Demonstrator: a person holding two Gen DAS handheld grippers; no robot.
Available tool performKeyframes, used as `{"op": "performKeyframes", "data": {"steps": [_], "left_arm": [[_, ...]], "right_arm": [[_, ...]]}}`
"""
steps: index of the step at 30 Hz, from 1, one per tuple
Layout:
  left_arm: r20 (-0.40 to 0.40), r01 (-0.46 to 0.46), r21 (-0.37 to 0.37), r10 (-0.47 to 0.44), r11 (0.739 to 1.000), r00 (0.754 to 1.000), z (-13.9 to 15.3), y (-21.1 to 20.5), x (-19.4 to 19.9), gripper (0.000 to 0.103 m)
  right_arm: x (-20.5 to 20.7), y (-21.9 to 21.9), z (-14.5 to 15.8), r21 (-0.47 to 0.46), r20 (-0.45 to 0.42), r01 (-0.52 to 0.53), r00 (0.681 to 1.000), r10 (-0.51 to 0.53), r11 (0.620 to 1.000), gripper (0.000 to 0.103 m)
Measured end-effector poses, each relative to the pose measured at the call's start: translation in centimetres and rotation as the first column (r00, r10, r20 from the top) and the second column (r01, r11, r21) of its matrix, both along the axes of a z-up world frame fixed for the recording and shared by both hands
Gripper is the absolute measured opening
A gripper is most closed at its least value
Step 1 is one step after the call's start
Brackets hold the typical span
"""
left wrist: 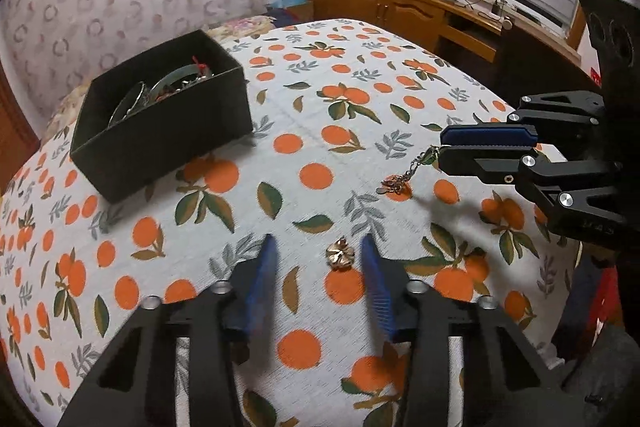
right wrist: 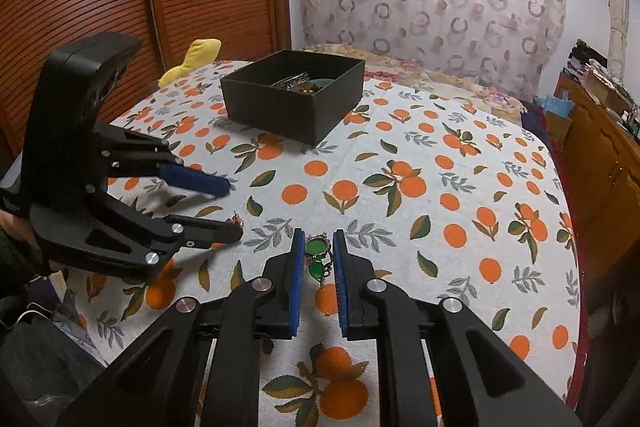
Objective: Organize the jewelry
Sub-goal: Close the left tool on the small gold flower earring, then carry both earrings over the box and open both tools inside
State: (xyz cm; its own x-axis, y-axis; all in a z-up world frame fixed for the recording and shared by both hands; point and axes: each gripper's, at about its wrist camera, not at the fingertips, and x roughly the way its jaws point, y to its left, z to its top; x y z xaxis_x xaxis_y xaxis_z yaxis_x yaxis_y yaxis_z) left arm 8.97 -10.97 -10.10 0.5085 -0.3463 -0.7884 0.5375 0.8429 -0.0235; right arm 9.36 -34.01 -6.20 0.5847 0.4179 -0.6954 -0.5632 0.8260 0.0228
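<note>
1. Left gripper (left wrist: 316, 259) – released, pads astride the gold flower piece (left wrist: 340, 253) lying on the cloth.
2. Right gripper (right wrist: 316, 259) clenched on a green pendant (right wrist: 316, 255).
3. Black box (left wrist: 160, 131) at ten o'clock – left hand nearer.

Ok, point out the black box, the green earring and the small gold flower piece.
black box (right wrist: 280, 109), right wrist view, near front wall.
green earring (right wrist: 316, 247), right wrist view, upper round green stone.
gold flower piece (left wrist: 340, 254), left wrist view, centre of petals.

The left gripper (left wrist: 318, 251) tilts downward, its blue pads apart with nothing pinched. The right gripper (right wrist: 317, 247) tilts down too, pads nearly together, clamping.
</note>
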Motion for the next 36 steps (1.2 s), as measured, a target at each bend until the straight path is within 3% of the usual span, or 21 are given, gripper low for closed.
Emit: {"op": "performKeyframes", "data": {"steps": [5,12,20,36], "left_arm": [[0.015,0.028,0.004,-0.028,1.0,1.0,-0.1,-0.6,-0.5,0.015],[0.031,0.001,-0.031,0.0,1.0,1.0,0.6,0.3,-0.4,0.014],[0.082,-0.09,-0.073,0.096,0.993,0.992,2.8,3.0,1.3,0.014],[0.118,-0.205,-0.116,0.218,0.972,0.969,5.2,7.1,6.0,0.015]], "right_arm": [[0.1,0.0,0.1,-0.001,0.002,-0.002,1.0,0.002,1.0,0.016],[0.3,0.2,0.6,0.005,0.006,-0.006,1.0,0.006,1.0,0.016],[1.6,1.9,2.5,0.014,0.05,-0.028,0.998,0.028,1.0,0.016],[7.9,5.4,7.7,0.063,0.137,-0.037,0.99,0.028,0.997,0.016]]}}
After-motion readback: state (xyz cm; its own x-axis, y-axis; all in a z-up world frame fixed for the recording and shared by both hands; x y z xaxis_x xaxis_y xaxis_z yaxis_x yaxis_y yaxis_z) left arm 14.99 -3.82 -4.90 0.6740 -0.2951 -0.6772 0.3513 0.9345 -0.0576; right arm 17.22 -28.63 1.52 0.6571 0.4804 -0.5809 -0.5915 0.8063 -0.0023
